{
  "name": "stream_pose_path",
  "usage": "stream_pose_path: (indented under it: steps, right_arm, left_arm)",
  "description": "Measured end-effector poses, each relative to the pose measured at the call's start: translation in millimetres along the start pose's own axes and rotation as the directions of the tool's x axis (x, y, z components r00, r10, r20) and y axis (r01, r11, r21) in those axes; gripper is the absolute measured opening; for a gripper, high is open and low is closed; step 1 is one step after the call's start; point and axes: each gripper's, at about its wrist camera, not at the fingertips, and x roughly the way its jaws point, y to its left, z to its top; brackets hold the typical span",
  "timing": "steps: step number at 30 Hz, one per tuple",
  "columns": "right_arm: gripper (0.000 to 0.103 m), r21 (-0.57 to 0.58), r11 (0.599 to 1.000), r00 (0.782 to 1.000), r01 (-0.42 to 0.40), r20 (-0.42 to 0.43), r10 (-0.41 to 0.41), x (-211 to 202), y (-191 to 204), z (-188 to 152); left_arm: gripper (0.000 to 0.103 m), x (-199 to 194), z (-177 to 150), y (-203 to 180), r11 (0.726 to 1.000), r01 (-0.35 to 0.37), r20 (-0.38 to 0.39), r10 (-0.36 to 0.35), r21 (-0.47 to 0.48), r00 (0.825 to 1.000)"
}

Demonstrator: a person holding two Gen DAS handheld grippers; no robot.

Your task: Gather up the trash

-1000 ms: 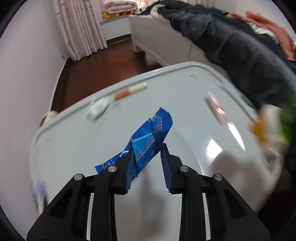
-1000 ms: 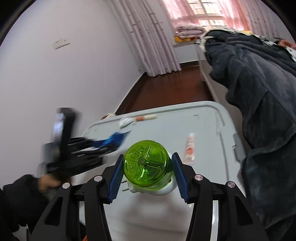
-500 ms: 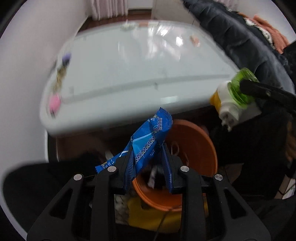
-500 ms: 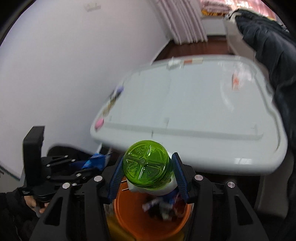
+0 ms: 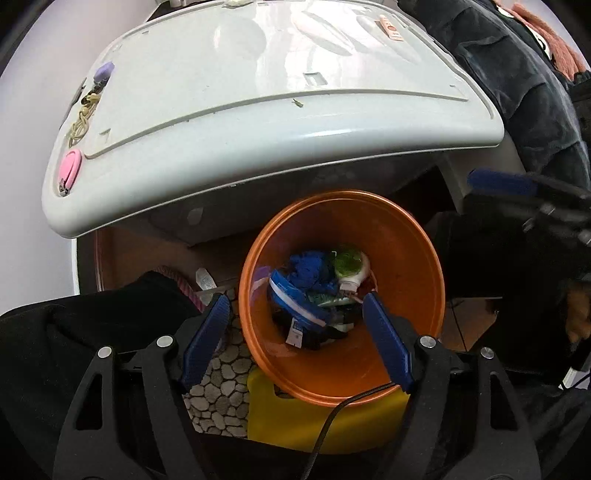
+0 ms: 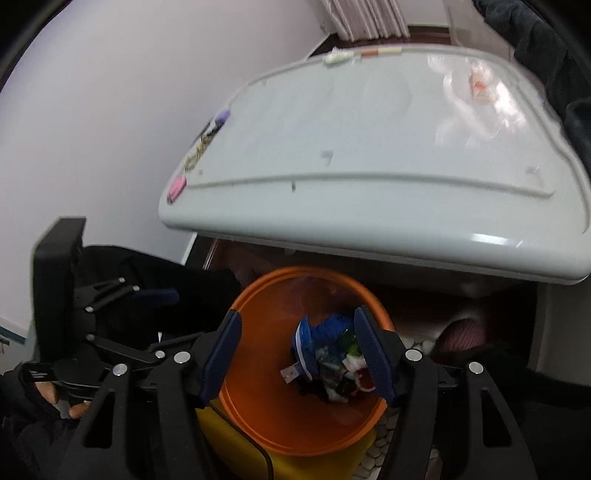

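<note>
Both grippers hang over the orange bin (image 5: 424, 266), and both are empty. The left gripper (image 5: 297, 314) has just been opening; its jaws stand wide with nothing between them, only the bin's mouth below. The right gripper (image 6: 299, 332) has been opening too, jaws apart and bare.

Down in the bin lies the trash: the blue wrapper (image 5: 295, 295), and beside it the bottle (image 5: 351, 266) with its green cap showing. From the right wrist the same heap (image 6: 325, 354) sits at the bottom, somewhat blurred.

Around it: the white table (image 5: 258, 122) juts out just above the bin's far rim. On its left edge, a pink clipper (image 5: 70, 168), a purple bit (image 5: 103, 70) and some beige bands (image 5: 83, 118); far off, a small packet (image 5: 389, 27). A black cable (image 5: 347, 402) crosses the bin's near rim, over something yellow (image 5: 295, 417). Dark bedding (image 5: 517, 92) lies to the right.
</note>
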Motion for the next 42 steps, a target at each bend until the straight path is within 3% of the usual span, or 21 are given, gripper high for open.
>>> stream_pose_path:
  steps: [6, 9, 13, 18, 19, 23, 27, 31, 33, 37, 40, 42]
  right_arm:
    - [0.065, -0.008, 1.0, 0.996, 0.026, 0.085, -0.025, -39, -4, 28]
    - [0.079, -0.049, 0.993, 0.986, 0.107, 0.136, -0.099, -56, -6, 56]
    - [0.098, -0.105, 0.964, 0.945, 0.243, 0.251, -0.211, -84, -11, 111]
    - [0.098, -0.078, 0.921, 0.872, 0.381, 0.36, -0.331, -92, -26, 171]
    - [0.098, -0.043, 0.921, 0.863, 0.388, 0.368, -0.346, -89, -32, 182]
    - [0.098, 0.127, 0.927, 0.852, 0.352, 0.368, -0.373, -75, -63, 199]
    - [0.098, 0.249, 0.889, 0.833, 0.385, 0.32, -0.451, -49, -86, 201]
    - [0.098, 0.331, 0.855, 0.817, 0.398, 0.297, -0.495, -24, -96, 193]
    - [0.098, 0.322, 0.842, 0.797, 0.432, 0.301, -0.524, -16, -92, 192]
    - [0.098, 0.258, 0.806, 0.732, 0.533, 0.338, -0.592, -3, -83, 192]
    - [0.098, 0.265, 0.822, 0.763, 0.504, 0.309, -0.568, 7, -88, 194]
    - [0.098, 0.272, 0.819, 0.762, 0.505, 0.305, -0.571, 9, -87, 193]
  left_arm:
    - [0.074, -17, 12, 3, 1.0, -0.021, 0.052, 0.02, 0.015, 0.998]
    - [0.075, -30, 33, 5, 0.999, -0.04, 0.098, 0.039, 0.01, 0.994]
    - [0.076, -48, 81, 15, 0.996, -0.085, 0.196, 0.087, -0.018, 0.977]
    - [0.076, -60, 141, 29, 0.969, -0.234, 0.318, 0.245, -0.074, 0.916]
    - [0.076, -59, 151, 33, 0.969, -0.234, 0.325, 0.247, -0.078, 0.913]
    - [0.076, -46, 183, 53, 0.975, -0.187, 0.32, 0.217, -0.122, 0.922]
    - [0.076, -28, 198, 66, 0.973, -0.184, 0.304, 0.219, -0.141, 0.927]
    - [0.076, -10, 206, 71, 0.972, -0.147, 0.272, 0.193, -0.182, 0.943]
    - [0.076, -5, 209, 68, 0.972, -0.157, 0.272, 0.201, -0.175, 0.941]
    - [0.076, 2, 208, 62, 0.968, -0.202, 0.27, 0.237, -0.15, 0.933]
    - [0.076, 7, 208, 63, 0.969, -0.188, 0.261, 0.225, -0.158, 0.939]
    - [0.076, 8, 209, 62, 0.969, -0.184, 0.26, 0.222, -0.162, 0.94]
